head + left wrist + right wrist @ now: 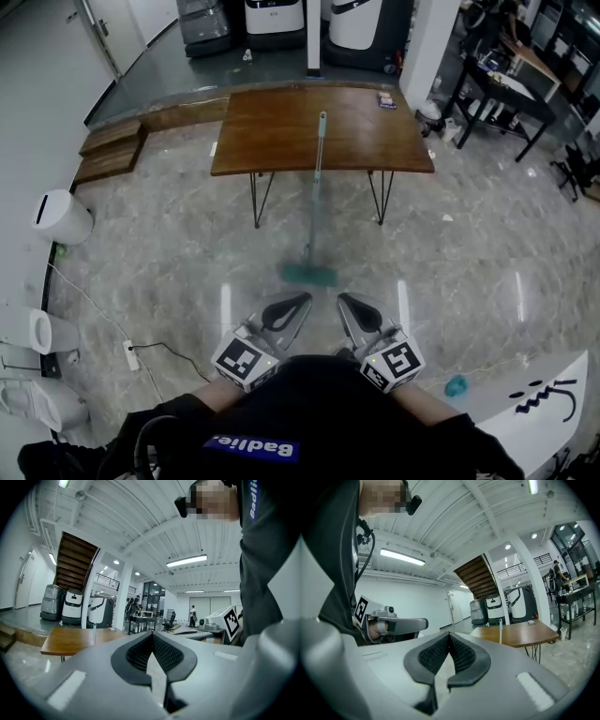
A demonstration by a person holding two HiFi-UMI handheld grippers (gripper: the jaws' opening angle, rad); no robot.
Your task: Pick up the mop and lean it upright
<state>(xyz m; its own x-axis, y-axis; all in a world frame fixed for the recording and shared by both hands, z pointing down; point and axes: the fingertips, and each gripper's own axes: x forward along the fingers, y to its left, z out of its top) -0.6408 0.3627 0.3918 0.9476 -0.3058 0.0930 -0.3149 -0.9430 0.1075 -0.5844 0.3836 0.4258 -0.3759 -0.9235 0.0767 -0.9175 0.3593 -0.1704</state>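
teal mop leaning upright against wooden bench, head on marble floor
left gripper and right gripper both closed, gripping nothing, held low by the body, well apart from the mop

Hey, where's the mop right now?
Head view, centre: the teal flat-headed mop leans against the front edge of the brown wooden table, its head on the grey marble floor.

Teal-green mop before the brown wood-grain table; grey marbled floor under the table; white bin left of the table.
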